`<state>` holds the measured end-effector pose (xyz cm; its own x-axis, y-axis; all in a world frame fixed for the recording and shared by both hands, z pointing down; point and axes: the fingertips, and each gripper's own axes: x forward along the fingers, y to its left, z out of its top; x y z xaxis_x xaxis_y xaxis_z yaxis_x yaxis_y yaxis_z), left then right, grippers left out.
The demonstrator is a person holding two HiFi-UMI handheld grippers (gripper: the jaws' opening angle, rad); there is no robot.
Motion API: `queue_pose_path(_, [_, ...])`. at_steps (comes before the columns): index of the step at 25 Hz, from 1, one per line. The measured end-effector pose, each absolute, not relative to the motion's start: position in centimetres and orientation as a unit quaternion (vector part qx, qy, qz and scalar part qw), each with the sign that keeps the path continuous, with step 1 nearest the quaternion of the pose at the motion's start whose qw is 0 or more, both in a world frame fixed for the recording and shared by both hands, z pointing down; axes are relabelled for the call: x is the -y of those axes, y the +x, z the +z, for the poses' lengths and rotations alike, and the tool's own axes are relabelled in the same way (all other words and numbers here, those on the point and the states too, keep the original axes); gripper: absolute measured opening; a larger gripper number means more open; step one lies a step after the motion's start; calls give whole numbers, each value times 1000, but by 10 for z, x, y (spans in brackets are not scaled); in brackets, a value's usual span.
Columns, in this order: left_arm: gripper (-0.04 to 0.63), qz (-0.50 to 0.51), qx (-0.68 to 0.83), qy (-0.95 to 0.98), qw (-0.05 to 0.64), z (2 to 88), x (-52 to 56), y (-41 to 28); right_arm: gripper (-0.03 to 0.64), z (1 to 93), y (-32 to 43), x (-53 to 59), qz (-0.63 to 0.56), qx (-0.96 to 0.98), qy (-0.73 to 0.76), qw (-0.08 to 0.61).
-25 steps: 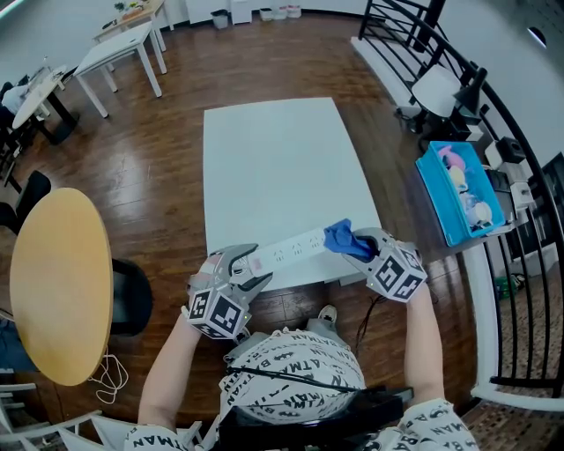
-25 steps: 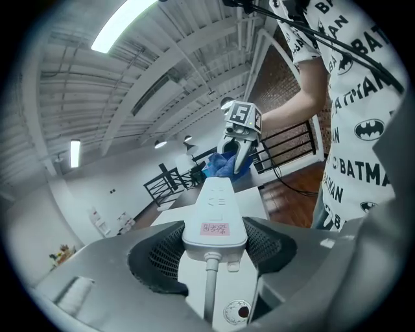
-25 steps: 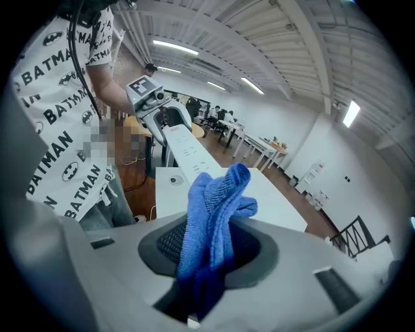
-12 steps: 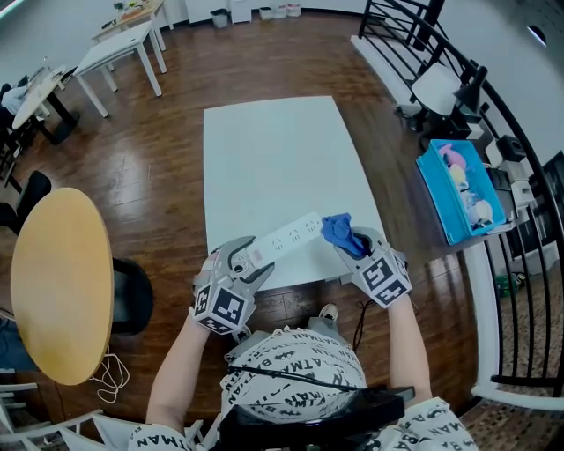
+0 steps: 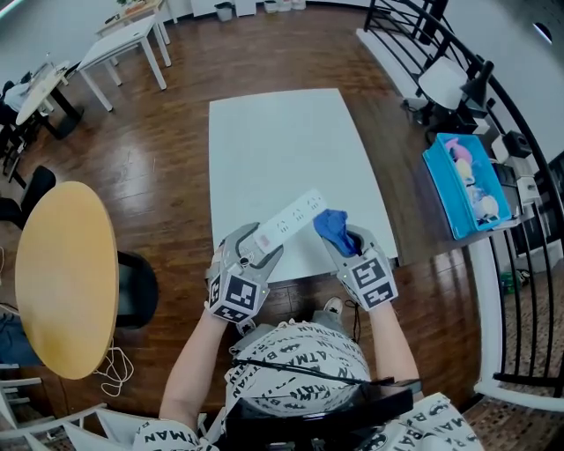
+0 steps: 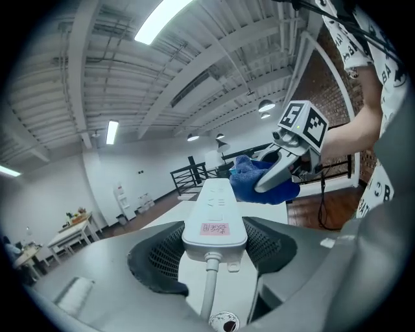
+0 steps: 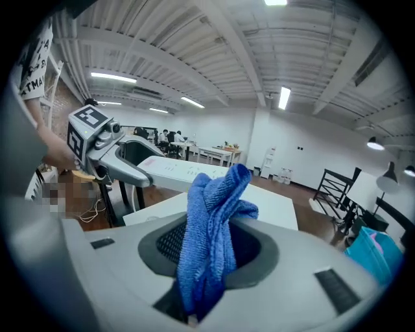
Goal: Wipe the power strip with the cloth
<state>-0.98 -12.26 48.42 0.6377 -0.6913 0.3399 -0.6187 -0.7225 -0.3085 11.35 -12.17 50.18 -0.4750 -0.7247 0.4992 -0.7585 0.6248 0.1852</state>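
Here, a bare white table (image 5: 282, 150) stands lengthwise on a dark, glossy wooden floor (image 5: 167, 158), its near edge right in front of the person. Over that near part the left gripper (image 5: 256, 253) is clamped on the cable end of the white power strip (image 5: 286, 220), both pads pressing its sides, so that the strip juts out diagonally above the table top, away from the person and to the right. In the left gripper view a small pink label (image 6: 214, 228) sits on the gripped end and the white cable (image 6: 207, 292) drops from it between the jaws. The right gripper (image 5: 345, 242) has its jaws closed on a bunched blue cloth (image 5: 332, 229), which rises in folds out of the jaws and lies against the right side of the strip's far end. Around the table the room is wide and open: a round yellow table (image 5: 66, 273) with a black chair (image 5: 137, 291) beside it stands to the left, white desks (image 5: 123, 44) stand at the far left, and a black railing (image 5: 458, 53) curves along the right with a blue bin (image 5: 463, 189) of pale things next to it. Overhead runs a white beamed ceiling (image 6: 97, 78) with long strip lights (image 6: 162, 19).
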Motion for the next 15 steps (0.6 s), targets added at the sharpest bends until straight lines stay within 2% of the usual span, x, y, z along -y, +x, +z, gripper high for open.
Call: queue_pose_path(15, [282,-208,-382,-899,56,493,133,-7,137,512,43,91,39,885,361,292])
